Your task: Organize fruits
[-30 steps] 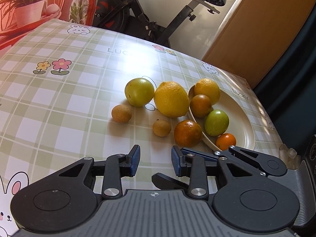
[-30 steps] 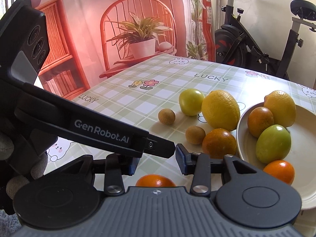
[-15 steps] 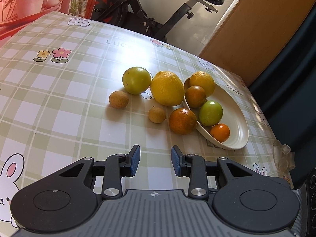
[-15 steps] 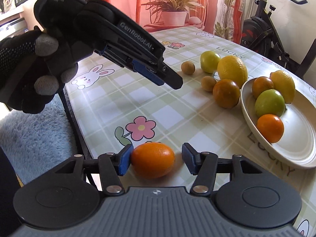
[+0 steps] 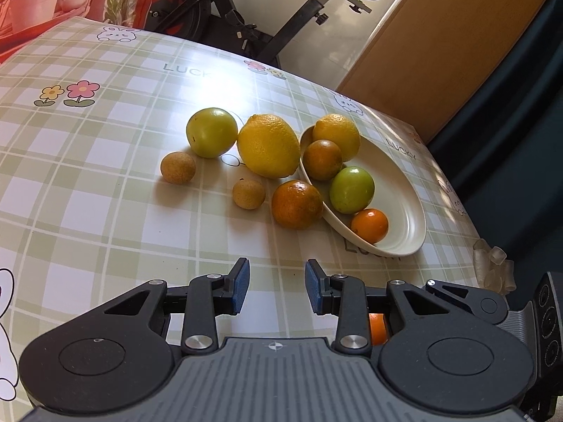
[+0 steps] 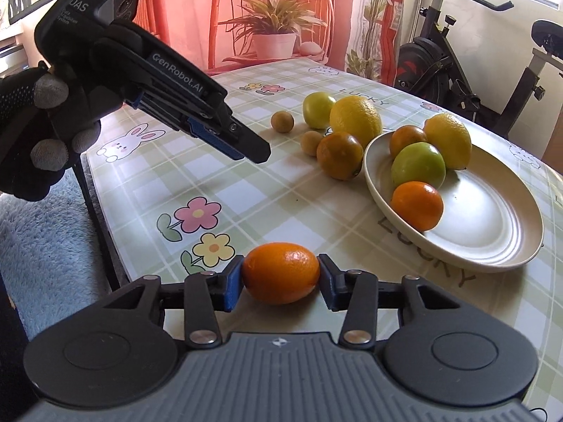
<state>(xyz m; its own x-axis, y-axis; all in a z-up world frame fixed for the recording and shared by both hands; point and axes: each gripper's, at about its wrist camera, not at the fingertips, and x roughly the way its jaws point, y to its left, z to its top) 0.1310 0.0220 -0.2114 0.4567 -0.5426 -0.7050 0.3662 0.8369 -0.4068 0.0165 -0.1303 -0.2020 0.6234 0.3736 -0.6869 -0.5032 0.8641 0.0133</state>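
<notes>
Left wrist view: my left gripper (image 5: 277, 286) has its blue pads apart with nothing between them, held low over the checked tablecloth (image 5: 88, 183). Ahead of it lie two small tan fruits (image 5: 178, 167), a green fruit (image 5: 211, 132), a large lemon (image 5: 269, 150) and a dark orange (image 5: 297, 204) touching the plate's near rim. The cream plate (image 5: 404, 204), ahead and to the right, carries a lemon, a brownish orange, a green fruit and a small orange. A sliver of orange shows behind my right finger linkage. Right wrist view: my right gripper (image 6: 280, 279) is clamped on a small orange (image 6: 280, 273), pads pressing its two ends, so its long axis runs left to right across the jaws. It sits just above the cloth at the table's near edge. The plate (image 6: 492, 232) lies ahead and to the right, its near right part bare; I judge this hand the one to deliver there. The left gripper (image 6: 242, 146) hangs above the table to the left, pointing toward the loose fruit, in a gloved hand (image 6: 42, 140).
</notes>
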